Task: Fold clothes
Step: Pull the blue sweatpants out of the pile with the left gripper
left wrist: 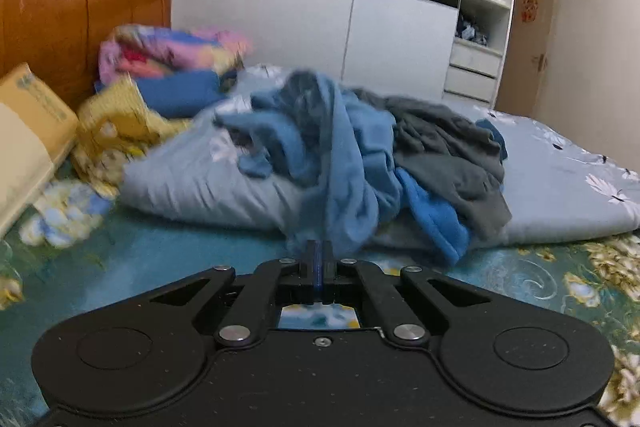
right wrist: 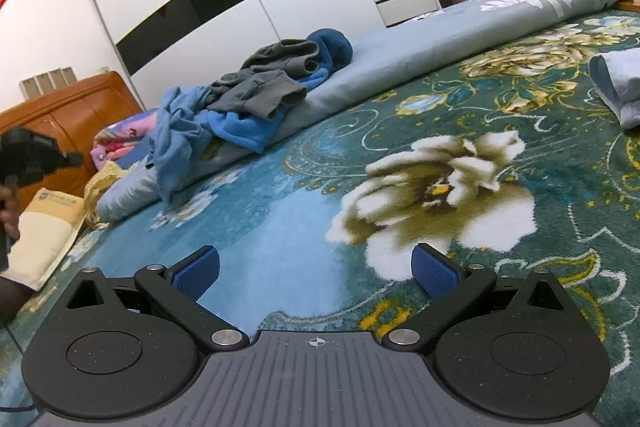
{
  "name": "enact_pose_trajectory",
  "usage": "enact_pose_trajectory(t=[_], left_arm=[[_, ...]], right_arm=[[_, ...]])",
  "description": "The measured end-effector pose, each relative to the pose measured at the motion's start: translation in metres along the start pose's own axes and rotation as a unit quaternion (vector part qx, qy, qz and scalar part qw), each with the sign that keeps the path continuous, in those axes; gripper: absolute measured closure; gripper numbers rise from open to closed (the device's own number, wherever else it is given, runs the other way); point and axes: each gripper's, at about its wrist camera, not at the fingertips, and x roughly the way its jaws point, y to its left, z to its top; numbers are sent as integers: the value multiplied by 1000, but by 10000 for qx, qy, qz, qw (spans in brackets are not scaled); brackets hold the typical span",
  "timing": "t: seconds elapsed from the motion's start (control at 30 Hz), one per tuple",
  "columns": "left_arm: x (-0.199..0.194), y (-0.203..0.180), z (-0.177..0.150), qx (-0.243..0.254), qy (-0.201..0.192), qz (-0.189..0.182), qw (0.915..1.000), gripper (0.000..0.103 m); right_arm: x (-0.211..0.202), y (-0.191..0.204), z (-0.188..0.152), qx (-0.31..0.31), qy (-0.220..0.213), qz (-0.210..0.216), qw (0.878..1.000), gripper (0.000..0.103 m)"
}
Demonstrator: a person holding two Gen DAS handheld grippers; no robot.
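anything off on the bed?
Mostly the unfolded heap: light blue garment, grey garment and bright blue fleece tangled on the rolled quilt. One folded piece sits apart.

One clothes pile (right wrist: pixel 256 99), one folded towel (right wrist: pixel 618 91) (light blue) — two pillows (left wrist: pixel 28 131).

white wardrobe (left wrist: pixel 300 27), wooden headboard (left wrist: pixel 72 15), floral bedspread (right wrist: pixel 400 187), pillow (right wrist: pixel 44 231).

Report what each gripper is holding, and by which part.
Nothing. The left gripper is shut but empty: the right wrist view shows it clear of the light blue garment. The right gripper hangs open over the floral bedspread.
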Motion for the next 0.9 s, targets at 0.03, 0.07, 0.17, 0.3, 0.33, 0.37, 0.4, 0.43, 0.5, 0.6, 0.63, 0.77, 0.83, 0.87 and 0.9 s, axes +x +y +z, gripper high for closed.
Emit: enact_pose_trajectory(t=[0.03,0.07,0.17,0.3,0.33,0.37,0.4,0.43,0.5,0.6,0.63,0.77,0.83,0.87,0.9], left_arm=[[5,-3,1,16,-18,18,10000,103],[12,-7,2,70,-4,25,10000,96],[43,-24,12,168,-88,159,9997,66],[96,-54,13,588,-175,480,9970,18],[109,-60,12,675,-136,602,9958,18],[122,-65,10,756,-94,722,9945,18],[134,-65,10,728,4,815,9940,20],[146,-66,9,652,125,852,9942,23],[159,-70,7,652,260,887,9936,62],[167,-73,6,601,404,1050,9918,101],[164,-71,7,466,384,986,9933,101],[128,-58,19,145,180,-2,9997,102],[94,-51,28,156,-50,-613,9980,102],[77,-48,31,122,-156,-858,9961,102],[58,-43,34,63,-248,-1126,9933,102]], right_arm=[[0,0,0,-9,-1,-4,10000,0],[-1,0,-1,-18,-1,-7,10000,0],[-1,0,0,-9,12,-4,10000,0],[1,-3,0,64,28,45,10000,0],[1,-3,1,73,34,53,10000,0],[2,-3,1,73,43,55,9999,0],[3,-3,1,63,51,56,10000,0],[3,-3,1,52,60,58,10000,0],[4,-2,2,29,77,61,9999,0],[5,-2,2,33,94,86,9999,0],[5,-2,2,36,94,89,9999,0],[3,-1,2,14,45,71,10000,0],[0,2,2,-34,-10,21,10000,0],[-2,4,1,-66,-35,-10,10000,0],[-5,7,1,-98,-62,-42,9999,0]])
